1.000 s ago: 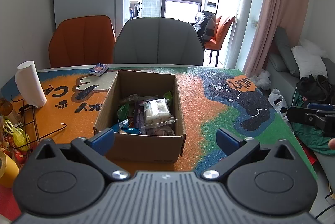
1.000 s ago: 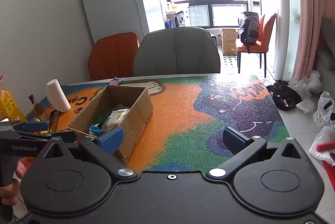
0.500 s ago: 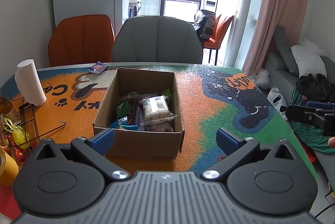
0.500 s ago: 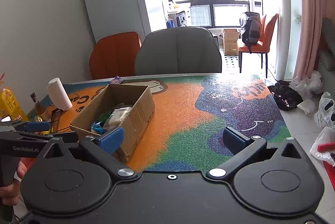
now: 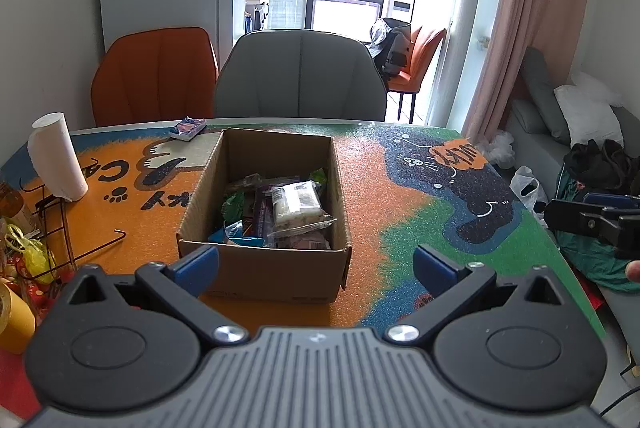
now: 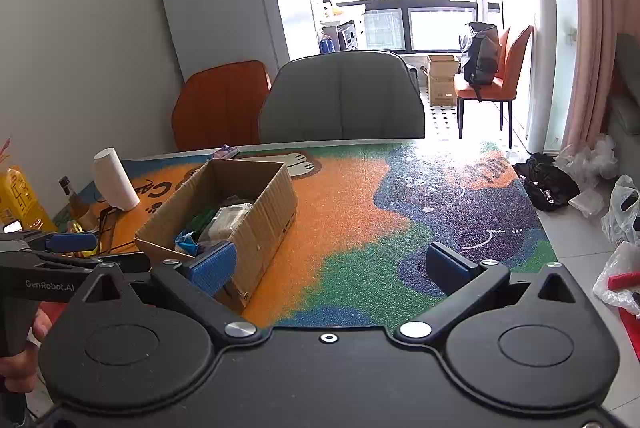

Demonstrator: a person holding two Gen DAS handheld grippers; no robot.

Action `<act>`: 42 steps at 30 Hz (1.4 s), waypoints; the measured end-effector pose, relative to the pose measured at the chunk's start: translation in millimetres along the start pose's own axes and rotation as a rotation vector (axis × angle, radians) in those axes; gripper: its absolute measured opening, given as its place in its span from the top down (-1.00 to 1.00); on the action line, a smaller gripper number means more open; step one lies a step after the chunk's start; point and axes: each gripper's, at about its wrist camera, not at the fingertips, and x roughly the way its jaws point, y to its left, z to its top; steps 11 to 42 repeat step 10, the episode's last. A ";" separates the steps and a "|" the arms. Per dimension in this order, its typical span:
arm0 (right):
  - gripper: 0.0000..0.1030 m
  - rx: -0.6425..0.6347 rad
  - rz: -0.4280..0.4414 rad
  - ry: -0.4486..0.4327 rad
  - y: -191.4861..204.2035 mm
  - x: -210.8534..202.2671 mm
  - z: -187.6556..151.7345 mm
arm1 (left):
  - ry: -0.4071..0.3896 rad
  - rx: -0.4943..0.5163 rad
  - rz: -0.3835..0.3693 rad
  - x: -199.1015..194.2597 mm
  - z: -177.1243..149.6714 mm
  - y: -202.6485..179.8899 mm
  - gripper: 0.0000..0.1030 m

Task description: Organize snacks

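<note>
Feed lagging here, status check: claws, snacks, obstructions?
Left claw open, empty. Right claw open, empty. Snack packets in cardboard box. One blue packet outside it.

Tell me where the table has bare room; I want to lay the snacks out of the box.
The widest free patch is the mat right of the cardboard box, out to the table's right edge. A smaller patch lies between the box and the paper towel roll. The left edge is crowded with a wire rack and bottles.

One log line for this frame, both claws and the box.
left claw: open, empty | right claw: open, empty | cardboard box: on table, snacks inside
</note>
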 end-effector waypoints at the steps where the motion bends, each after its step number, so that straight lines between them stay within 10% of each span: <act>1: -1.00 -0.001 0.000 0.000 0.0 0.0 0.1 | 0.000 0.001 0.001 -0.2 -0.6 -0.4 -1.00; 42: -1.00 0.001 0.007 0.004 -1.4 2.1 -0.2 | 0.001 0.005 -0.001 -0.9 0.1 -1.7 -1.00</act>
